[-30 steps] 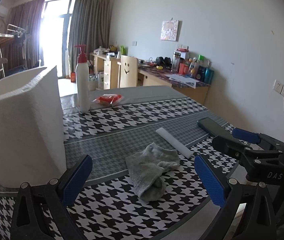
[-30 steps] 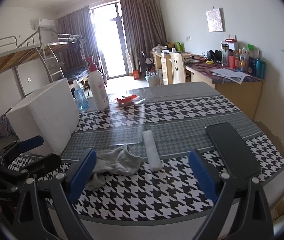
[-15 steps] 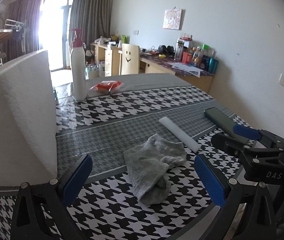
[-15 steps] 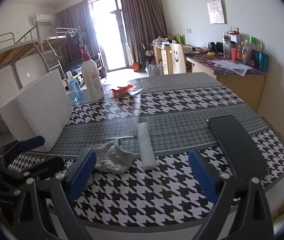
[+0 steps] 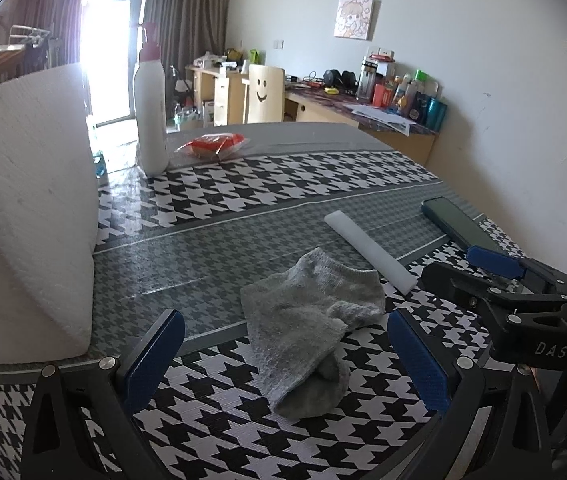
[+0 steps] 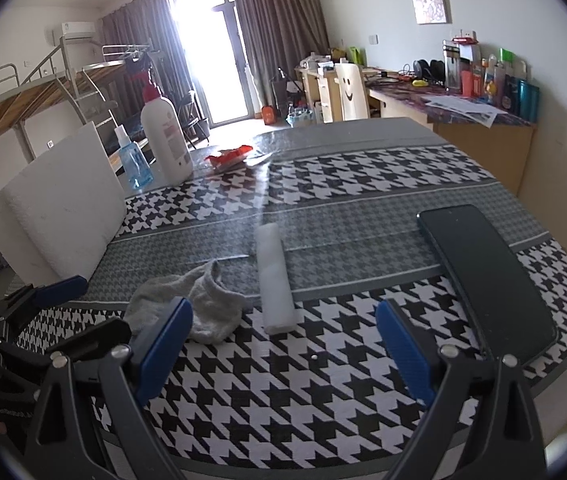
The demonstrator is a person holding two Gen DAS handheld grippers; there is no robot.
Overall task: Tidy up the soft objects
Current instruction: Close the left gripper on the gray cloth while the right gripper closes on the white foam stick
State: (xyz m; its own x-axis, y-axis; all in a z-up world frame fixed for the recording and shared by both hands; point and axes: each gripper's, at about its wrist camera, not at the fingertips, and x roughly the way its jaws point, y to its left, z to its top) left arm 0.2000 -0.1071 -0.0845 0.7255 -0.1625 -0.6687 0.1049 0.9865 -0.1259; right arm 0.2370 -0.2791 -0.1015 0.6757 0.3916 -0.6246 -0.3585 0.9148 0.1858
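Looking along the left gripper (image 5: 283, 356), the jaws stand wide with nothing between the blue pads. A crumpled grey sock (image 5: 307, 332) lies on the houndstooth-covered desk (image 5: 283, 184), just beyond the pads and between them. A white foam stick (image 5: 369, 250) lies just right of the sock, touching or nearly touching its far edge. A dark phone (image 5: 461, 226) lies farther right, near the desk's edge. A big white foam block (image 5: 23, 216) stands at the left. A white pump bottle (image 5: 149, 108) and a red packet (image 5: 211, 146) sit at the far side. The right gripper (image 5: 495, 276) shows at the right edge.

From the right wrist view, the right gripper (image 6: 283, 354) also has its jaws wide and empty, low over the near edge of the desk (image 6: 363, 168). The sock (image 6: 187, 302) lies at the near left, partly behind the left pad. The foam stick (image 6: 273, 276) lies just right of it, the phone (image 6: 483, 276) well apart at the right. The left gripper (image 6: 49, 308) shows at the left, beside the foam block (image 6: 59, 216).
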